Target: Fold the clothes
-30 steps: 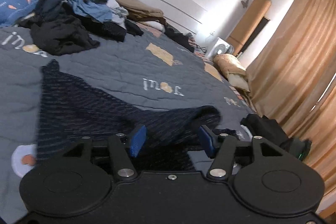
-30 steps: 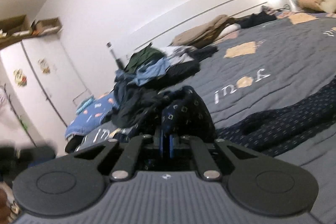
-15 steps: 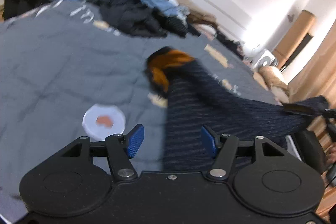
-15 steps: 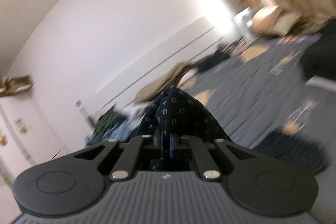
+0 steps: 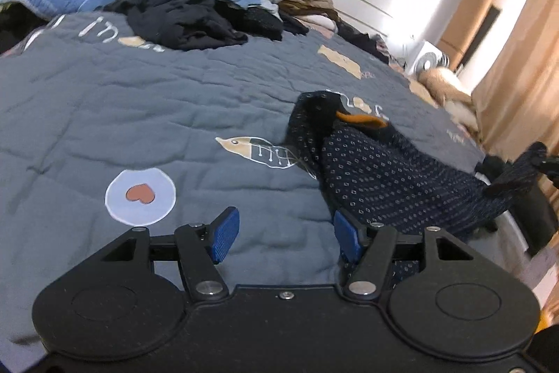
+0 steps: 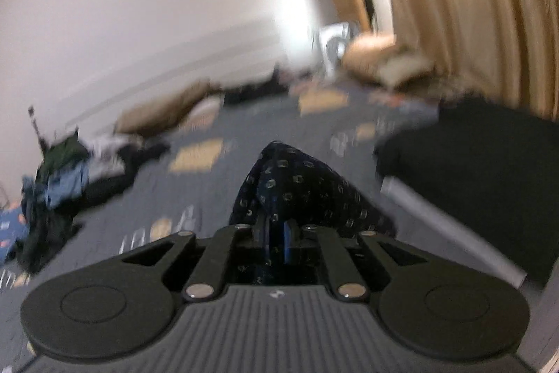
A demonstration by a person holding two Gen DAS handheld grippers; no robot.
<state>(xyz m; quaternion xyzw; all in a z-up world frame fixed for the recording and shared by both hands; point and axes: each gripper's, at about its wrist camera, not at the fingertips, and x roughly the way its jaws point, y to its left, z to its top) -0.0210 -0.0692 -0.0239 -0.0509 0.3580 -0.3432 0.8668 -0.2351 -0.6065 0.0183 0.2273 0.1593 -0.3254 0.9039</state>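
While your right tool (image 6: 276, 242) pinches the navy patterned garment (image 5: 394, 177) and its jaws start to part, your left tool (image 5: 284, 235) is widening, empty, over the bed (image 5: 139, 114). Spreading step, I judge; next, take the near edge.

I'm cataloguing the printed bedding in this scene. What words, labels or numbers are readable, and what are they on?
Grey quilted bedspread: pale stylised lettering near the dark clothes pile, not legible.
More pale lettering beside the navy diamond-patterned garment, partly covered, unreadable.
Right wrist view: bedspread lettering motion-blurred.
Nothing else carries text.
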